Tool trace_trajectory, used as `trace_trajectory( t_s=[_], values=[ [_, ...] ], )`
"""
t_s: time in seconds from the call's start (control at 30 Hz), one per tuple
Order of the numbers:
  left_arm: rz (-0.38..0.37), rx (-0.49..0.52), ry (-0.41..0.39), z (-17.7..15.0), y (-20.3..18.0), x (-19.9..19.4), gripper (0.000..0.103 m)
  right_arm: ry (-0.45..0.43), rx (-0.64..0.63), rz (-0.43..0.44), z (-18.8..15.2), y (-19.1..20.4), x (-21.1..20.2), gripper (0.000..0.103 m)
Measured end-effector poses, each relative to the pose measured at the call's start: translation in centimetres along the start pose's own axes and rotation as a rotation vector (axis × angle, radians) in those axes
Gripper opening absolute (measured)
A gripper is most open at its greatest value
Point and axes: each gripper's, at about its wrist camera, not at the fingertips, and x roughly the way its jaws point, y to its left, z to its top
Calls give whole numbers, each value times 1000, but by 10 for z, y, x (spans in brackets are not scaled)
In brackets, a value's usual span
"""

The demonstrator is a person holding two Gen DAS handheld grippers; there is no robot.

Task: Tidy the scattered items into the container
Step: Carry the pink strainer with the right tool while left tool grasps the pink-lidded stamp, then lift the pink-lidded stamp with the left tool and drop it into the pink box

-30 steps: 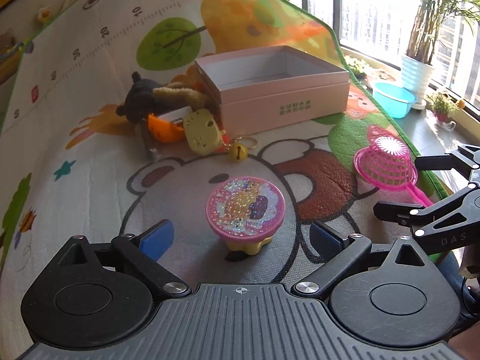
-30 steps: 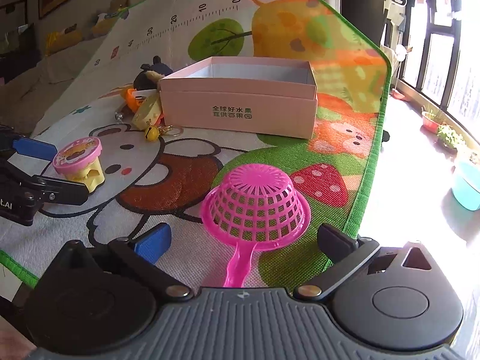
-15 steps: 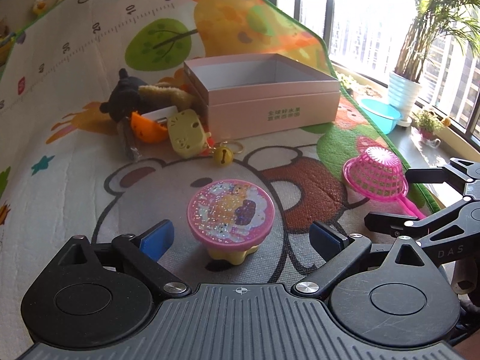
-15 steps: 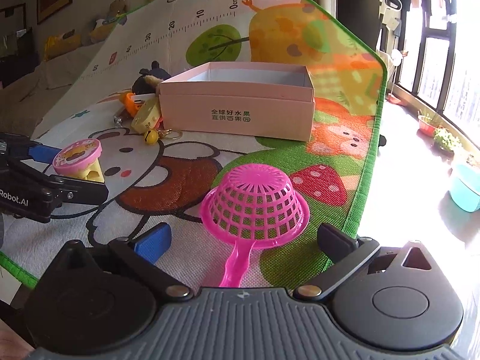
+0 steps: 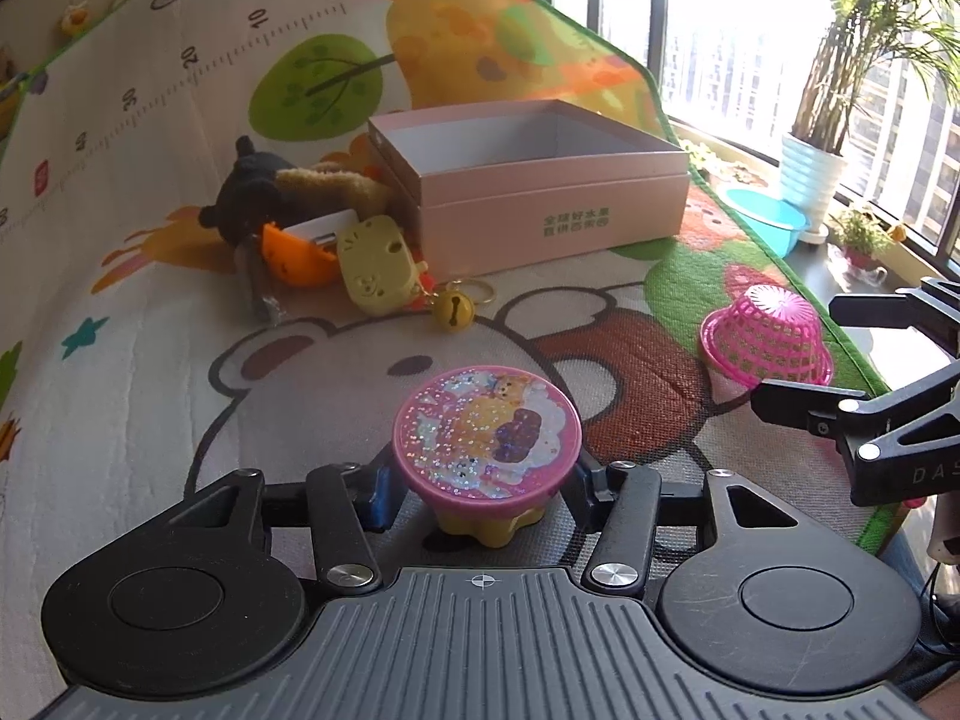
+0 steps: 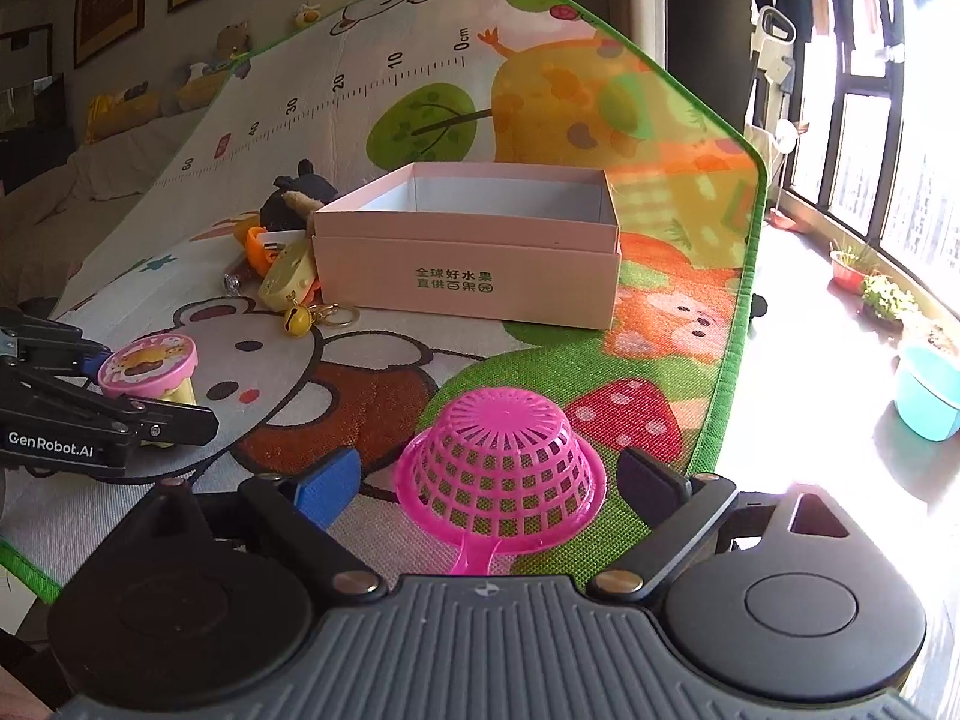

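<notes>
Left wrist view: the left gripper (image 5: 480,495) has just been closing, and its pads are now pressed on the yellow base of the pink glitter-lidded toy (image 5: 486,441), which is grasped near the front edge of the play mat (image 5: 120,396). In the right wrist view, the right gripper (image 6: 489,489) has just been closing a little but is released, with the upturned pink toy strainer (image 6: 501,474) between its fingers, untouched. Farther back, the yellow bear toy (image 5: 377,264), bell keyring (image 5: 453,311), orange toy (image 5: 294,258) and plush (image 5: 264,198) are left beside the pink box (image 5: 528,186). The box looks empty, so nothing is judged tidied yet.
</notes>
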Motion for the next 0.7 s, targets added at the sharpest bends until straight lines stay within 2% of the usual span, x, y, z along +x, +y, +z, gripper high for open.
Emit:
trace_trajectory(
  t_s=[0.1, 0.17, 0.23, 0.33, 0.47, 0.57, 0.7],
  values=[
    [-11, -2, -5, 0, 0, -3, 56, 26, 2, 1, 2, -2, 7, 81],
    [-19, -3, -7, 1, 1, -4, 56, 33, -13, -1, 3, 0, 8, 81],
    [-27, -3, -8, 2, 1, -5, 56, 39, -33, -1, 4, 3, 7, 75],
    [-36, 3, -10, 3, -1, -6, 50, 39, -47, 6, 6, 8, 5, 75],
    [-45, 10, -10, 3, -2, -5, 50, 41, -65, 9, 5, 12, 5, 75],
    [-49, -2, -4, 2, -1, -3, 53, 42, -66, 8, 4, 12, 5, 75],
    [-44, -17, 1, 1, 1, 0, 65, 39, -79, 3, 3, 13, 4, 75]
  ],
)
